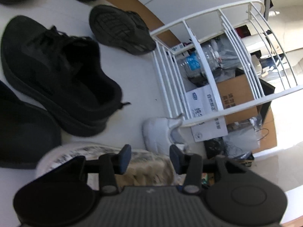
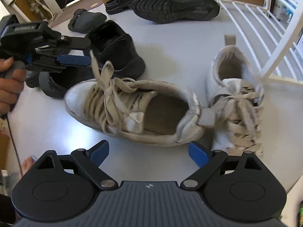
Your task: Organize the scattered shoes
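Observation:
Two worn white sneakers with beige laces lie on the pale floor. The nearer sneaker [image 2: 132,109] lies crosswise in front of my right gripper [image 2: 149,153], which is open wide, its jaws short of the shoe's side. The second white sneaker [image 2: 236,94] sits beside the white wire rack [image 2: 265,28]. My left gripper [image 2: 87,52], in a hand [image 2: 7,79], hovers over the nearer sneaker's toe with its jaws apart; a lace end stands up just past its tips. In the left wrist view the left gripper [image 1: 150,157] is open above that sneaker [image 1: 75,151], with the second sneaker's heel [image 1: 161,130] ahead.
Black shoes lie around: a laced black sneaker [image 1: 56,71], one on its side showing its sole [image 1: 121,28], a clog [image 2: 125,0] and a slipper [image 2: 85,20]. Behind the rack [image 1: 208,56] are a cardboard box [image 1: 238,98] and a water bottle [image 1: 198,60].

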### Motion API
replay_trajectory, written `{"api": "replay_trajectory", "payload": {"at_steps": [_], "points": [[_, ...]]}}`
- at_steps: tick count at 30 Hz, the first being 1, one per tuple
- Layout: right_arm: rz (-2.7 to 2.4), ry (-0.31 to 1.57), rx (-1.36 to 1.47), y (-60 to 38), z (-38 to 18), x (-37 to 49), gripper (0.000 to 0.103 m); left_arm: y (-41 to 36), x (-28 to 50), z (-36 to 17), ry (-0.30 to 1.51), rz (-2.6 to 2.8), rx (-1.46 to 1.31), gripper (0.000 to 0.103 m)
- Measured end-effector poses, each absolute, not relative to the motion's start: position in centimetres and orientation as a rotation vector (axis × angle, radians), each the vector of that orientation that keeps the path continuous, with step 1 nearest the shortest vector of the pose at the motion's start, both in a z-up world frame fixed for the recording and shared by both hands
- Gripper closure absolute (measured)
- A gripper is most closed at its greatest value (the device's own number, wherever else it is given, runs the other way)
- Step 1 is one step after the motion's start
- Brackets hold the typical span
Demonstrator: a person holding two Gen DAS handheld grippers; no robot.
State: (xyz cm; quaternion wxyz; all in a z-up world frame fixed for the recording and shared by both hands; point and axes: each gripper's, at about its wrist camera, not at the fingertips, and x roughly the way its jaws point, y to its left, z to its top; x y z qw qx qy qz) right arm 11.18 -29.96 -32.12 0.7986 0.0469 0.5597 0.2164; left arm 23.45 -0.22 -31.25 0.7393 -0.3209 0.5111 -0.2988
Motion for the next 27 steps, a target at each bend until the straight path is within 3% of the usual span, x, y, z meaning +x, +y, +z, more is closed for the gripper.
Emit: {"api": "replay_trajectory", "payload": {"at_steps": [7,10,27], "points": [[0.498,1.255,0.21,-28.8,-33.2,11.6,0.01,1.3,23.1,-30.7,1.095,-0.606,-0.642,0.047],[0.489,1.293,0.218,-28.7,-33.7,11.5,0.017,1.7,22.7,-30.6,1.091,-0.596,-0.63,0.044],[0.354,1.31,0.658,-30.6,-36.3,12.8,0.017,2.9,21.8,-32.2,1.125,-0.582,-0.715,0.043]]}}
